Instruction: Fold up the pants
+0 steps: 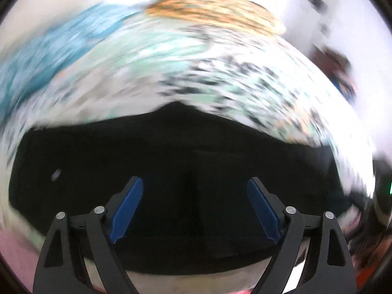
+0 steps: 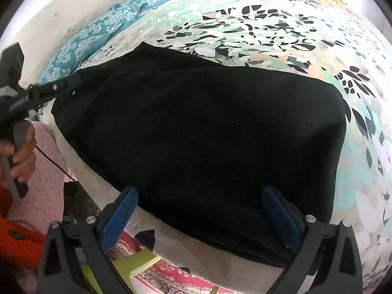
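Covering the whole scene: floral bedsheet [image 2: 269, 24], teal pillow [image 2: 98, 31] along its far left edge. Lying folded at the bed's near edge: black pants [image 2: 196, 127]. Spread wide and empty above the cloth: right gripper [image 2: 199, 216]. Left gripper [image 1: 194, 209] likewise wide apart, holding nothing, view blurred.

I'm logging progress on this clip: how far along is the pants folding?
Done: the black pants already lie on the floral bedsheet as a compact, roughly rectangular stack, so at least one fold looks made. In hand: nothing; the right gripper is open over the near edge, and the left gripper is open above the cloth. Left: possibly one more fold or smoothing.
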Motion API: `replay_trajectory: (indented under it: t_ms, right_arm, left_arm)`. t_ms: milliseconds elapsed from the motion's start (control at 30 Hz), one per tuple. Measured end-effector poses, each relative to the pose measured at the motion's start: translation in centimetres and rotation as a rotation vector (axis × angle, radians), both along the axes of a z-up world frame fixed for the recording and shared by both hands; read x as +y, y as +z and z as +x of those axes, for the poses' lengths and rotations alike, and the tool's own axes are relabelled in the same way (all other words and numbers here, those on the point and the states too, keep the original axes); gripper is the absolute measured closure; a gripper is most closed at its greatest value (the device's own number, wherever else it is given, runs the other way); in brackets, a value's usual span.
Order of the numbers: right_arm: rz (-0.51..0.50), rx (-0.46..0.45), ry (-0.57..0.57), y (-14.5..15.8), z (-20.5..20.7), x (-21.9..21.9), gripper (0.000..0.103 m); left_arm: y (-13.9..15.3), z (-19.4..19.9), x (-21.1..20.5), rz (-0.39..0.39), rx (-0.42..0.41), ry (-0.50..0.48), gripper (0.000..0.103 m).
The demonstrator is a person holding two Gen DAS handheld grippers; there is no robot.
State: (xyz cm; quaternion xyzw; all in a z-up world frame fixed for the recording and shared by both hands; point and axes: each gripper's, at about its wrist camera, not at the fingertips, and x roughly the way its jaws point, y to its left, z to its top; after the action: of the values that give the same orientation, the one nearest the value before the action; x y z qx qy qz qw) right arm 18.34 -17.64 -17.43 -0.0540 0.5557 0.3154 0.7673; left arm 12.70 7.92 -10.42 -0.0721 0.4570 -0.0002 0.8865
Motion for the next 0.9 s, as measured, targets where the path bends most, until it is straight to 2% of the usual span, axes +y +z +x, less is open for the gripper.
replay_trajectory:
  t_ms: [67,100,167,267,367,433,533,633,767,833,900]
  right_arm:
    - [0.027,0.012,-0.011,0.9,0.2,-0.2,0.005]
    - [0.081,0.009,-0.04,2.0,0.5,-1.2,0.011]
    - [0.168,-0.034,-0.13,4.1,1.1,-3.4,0.012]
    - [0.233,-0.056,-0.225,5.8,3.5,-5.8,0.012]
    - [0.236,-0.074,-0.242,6.1,6.6,-6.1,0.012]
    - [0.226,-0.028,-0.256,4.4,8.7,-5.8,0.012]
    - [0.137,0.168,-0.324,-1.2,10.4,-5.2,0.013]
    - [0.071,0.06,-0.278,0.3,9.0,-3.7,0.014]
    - [0.109,-0.022,-0.236,4.4,6.5,-3.4,0.016]
    - [0.128,-0.038,-0.211,6.0,4.6,-3.6,0.016]
    - [0.143,-0.017,-0.196,6.1,3.0,-3.7,0.016]
  left_arm:
    - [-1.3,0.8,-1.9,0.036,0.037,-0.082,0.015]
    - [-2.6,1.3,-2.4,0.059,0.083,-0.097,0.015]
    - [-4.9,1.8,-2.2,0.074,0.178,-0.09,0.022]
    - [-5.1,1.3,-2.0,0.077,0.162,-0.118,0.021]
    - [-5.1,1.0,-2.3,0.086,0.163,-0.122,0.019]
    - [-5.1,0.8,-2.4,0.097,0.158,-0.115,0.015]
    - [-5.6,1.2,-1.8,0.085,0.167,-0.098,0.01]
    - [-5.9,1.3,-1.3,0.057,0.172,-0.085,0.009]
    - [-5.9,1.3,-1.5,0.072,0.173,-0.091,0.009]
    - [-5.9,1.4,-1.3,0.06,0.181,-0.088,0.009]
    - [-5.9,1.4,-1.3,0.058,0.184,-0.086,0.009]
